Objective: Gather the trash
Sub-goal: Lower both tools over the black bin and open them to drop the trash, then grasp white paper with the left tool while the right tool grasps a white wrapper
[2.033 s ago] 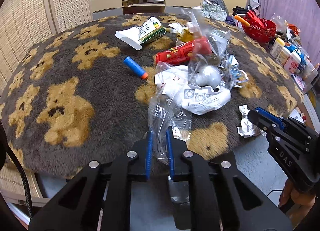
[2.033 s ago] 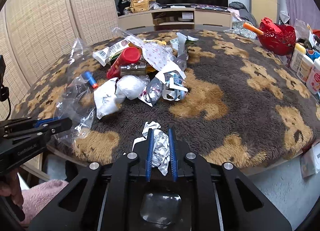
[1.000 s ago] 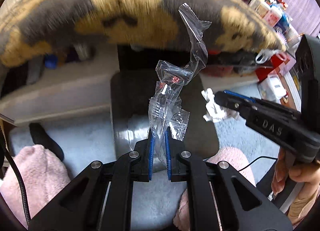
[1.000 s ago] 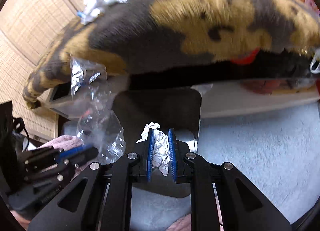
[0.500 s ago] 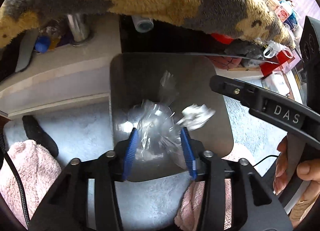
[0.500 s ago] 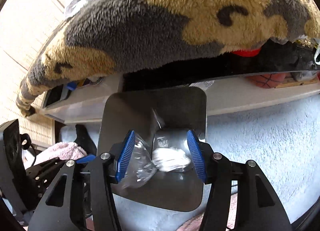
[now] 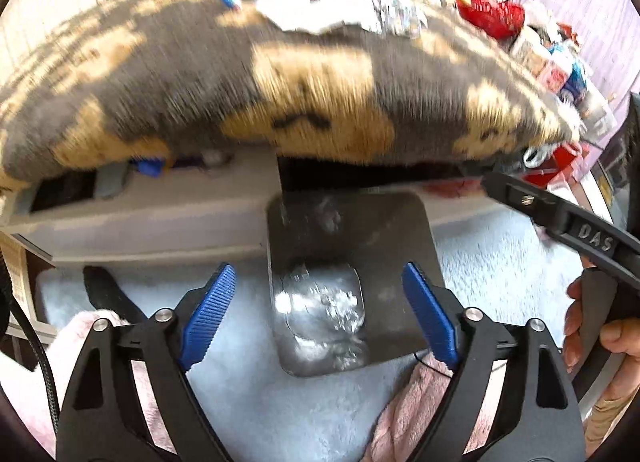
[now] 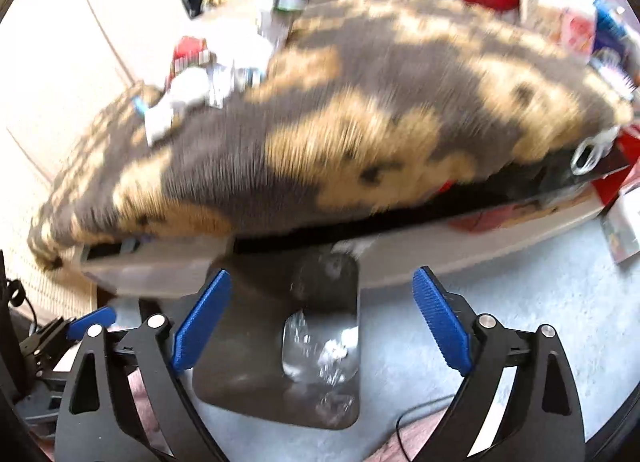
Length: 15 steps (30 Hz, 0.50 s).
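Both views blurred. Left gripper [image 7: 316,308] has its jaws spread wide, nothing between them, hanging over a dark metal bin [image 7: 408,234] on the pale carpet [image 7: 492,262]. Clear plastic bag [image 7: 320,302] lies inside the bin at its 6 o'clock end, crumpled and shiny; the white bits in it are too blurred to tell apart. Right gripper [image 8: 320,318] is released too, jaws wide apart and empty, above the same bin [image 8: 240,342], with the plastic bag [image 8: 320,354] visible in the bin toward 4 o'clock. In the left view the right gripper [image 7: 560,217] comes in from 3 o'clock, held by a hand [image 7: 600,338]. Bench at 12 o'clock carries a grey and tan fuzzy cover [image 7: 240,73], and a trash pile [image 7: 328,1] sits on its far side: white paper, red packet, foil. Same pile [image 8: 212,73] shows at 10 o'clock in the right view. Pink fabric [image 7: 404,414] lies near the bin at 5 o'clock.
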Available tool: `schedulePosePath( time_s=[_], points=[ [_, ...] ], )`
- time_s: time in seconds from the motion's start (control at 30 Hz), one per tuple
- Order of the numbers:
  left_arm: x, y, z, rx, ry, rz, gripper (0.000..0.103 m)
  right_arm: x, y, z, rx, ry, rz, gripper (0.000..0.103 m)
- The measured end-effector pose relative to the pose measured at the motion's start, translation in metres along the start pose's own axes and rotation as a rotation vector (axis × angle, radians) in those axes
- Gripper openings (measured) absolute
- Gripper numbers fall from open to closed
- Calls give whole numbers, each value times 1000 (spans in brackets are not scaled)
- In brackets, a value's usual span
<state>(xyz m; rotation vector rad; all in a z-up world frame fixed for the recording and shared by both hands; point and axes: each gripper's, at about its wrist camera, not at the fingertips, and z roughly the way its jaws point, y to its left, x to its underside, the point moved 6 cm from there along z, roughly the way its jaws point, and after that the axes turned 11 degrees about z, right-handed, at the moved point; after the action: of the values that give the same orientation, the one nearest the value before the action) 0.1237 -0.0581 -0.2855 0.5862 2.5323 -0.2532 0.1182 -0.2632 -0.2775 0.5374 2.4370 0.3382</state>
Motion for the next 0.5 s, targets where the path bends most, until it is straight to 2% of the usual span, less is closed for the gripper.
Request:
schedulePosePath(
  time_s=[0.07, 0.2, 0.5],
  points=[
    [-12, 4, -13, -17, -33, 1, 82, -17, 0, -17, -14, -61, 11, 95],
    [-35, 6, -30, -42, -91, 12, 82, -49, 8, -29, -44, -124, 18, 95],
    [-97, 15, -35, -56, -163, 34, 82, -96, 39, -9, -75, -138, -46, 95]
  ],
)
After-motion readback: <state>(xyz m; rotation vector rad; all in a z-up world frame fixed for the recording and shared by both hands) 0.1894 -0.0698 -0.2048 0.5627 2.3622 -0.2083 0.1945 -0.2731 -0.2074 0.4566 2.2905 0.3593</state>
